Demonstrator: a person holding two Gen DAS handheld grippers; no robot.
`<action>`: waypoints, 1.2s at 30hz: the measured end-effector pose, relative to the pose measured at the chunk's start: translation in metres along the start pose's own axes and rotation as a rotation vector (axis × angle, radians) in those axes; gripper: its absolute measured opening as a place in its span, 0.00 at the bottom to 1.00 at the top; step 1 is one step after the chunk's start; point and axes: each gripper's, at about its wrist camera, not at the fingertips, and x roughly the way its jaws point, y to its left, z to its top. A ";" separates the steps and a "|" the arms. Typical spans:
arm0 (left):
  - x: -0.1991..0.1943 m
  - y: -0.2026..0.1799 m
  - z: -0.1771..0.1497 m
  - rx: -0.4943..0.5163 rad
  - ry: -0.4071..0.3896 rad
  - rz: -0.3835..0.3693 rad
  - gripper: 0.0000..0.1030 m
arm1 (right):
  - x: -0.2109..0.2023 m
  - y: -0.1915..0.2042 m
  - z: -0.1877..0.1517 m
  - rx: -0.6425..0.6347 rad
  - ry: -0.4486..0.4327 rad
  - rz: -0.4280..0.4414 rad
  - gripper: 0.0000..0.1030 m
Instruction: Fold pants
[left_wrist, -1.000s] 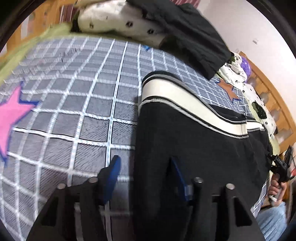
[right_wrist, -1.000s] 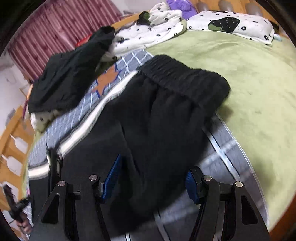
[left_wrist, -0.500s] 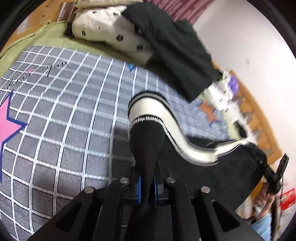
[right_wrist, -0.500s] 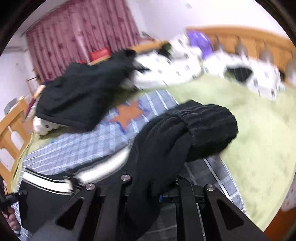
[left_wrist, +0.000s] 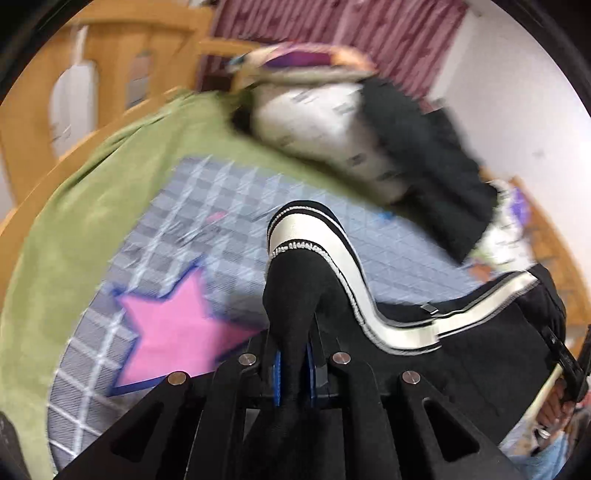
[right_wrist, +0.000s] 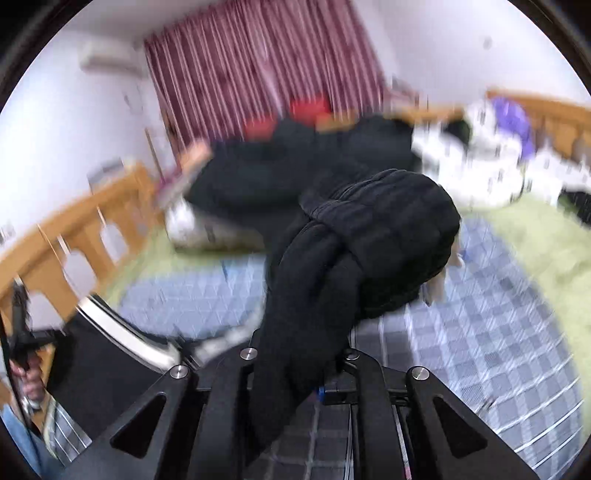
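The pants (left_wrist: 480, 332) hang between both grippers, above the blanket (left_wrist: 229, 229). The blanket lies on the bed (left_wrist: 92, 206). A clothes pile (left_wrist: 369, 133) sits behind it.

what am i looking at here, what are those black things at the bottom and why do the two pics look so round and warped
No robot here: a person holds a hand-held tool in each hand, and each carries a fisheye camera looking along its two fingers, hence the round, warped look. The black frames at the bottom are the tools themselves. One picture is from the left tool, the other from the right tool. Both are shut on the black pants: the left pinches the striped cuff end, the right the bunched waistband. Below lies a grey checked blanket with a pink star on a green bedcover. The pictures are blurred.
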 end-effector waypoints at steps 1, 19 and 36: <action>0.017 0.013 -0.009 -0.013 0.040 0.029 0.10 | 0.024 -0.007 -0.017 -0.007 0.087 -0.029 0.13; 0.050 0.007 0.006 0.023 -0.103 -0.012 0.23 | -0.012 -0.032 -0.062 -0.040 0.223 -0.270 0.40; 0.072 0.031 -0.017 -0.096 0.063 -0.013 0.23 | 0.070 0.008 -0.079 -0.094 0.277 -0.242 0.53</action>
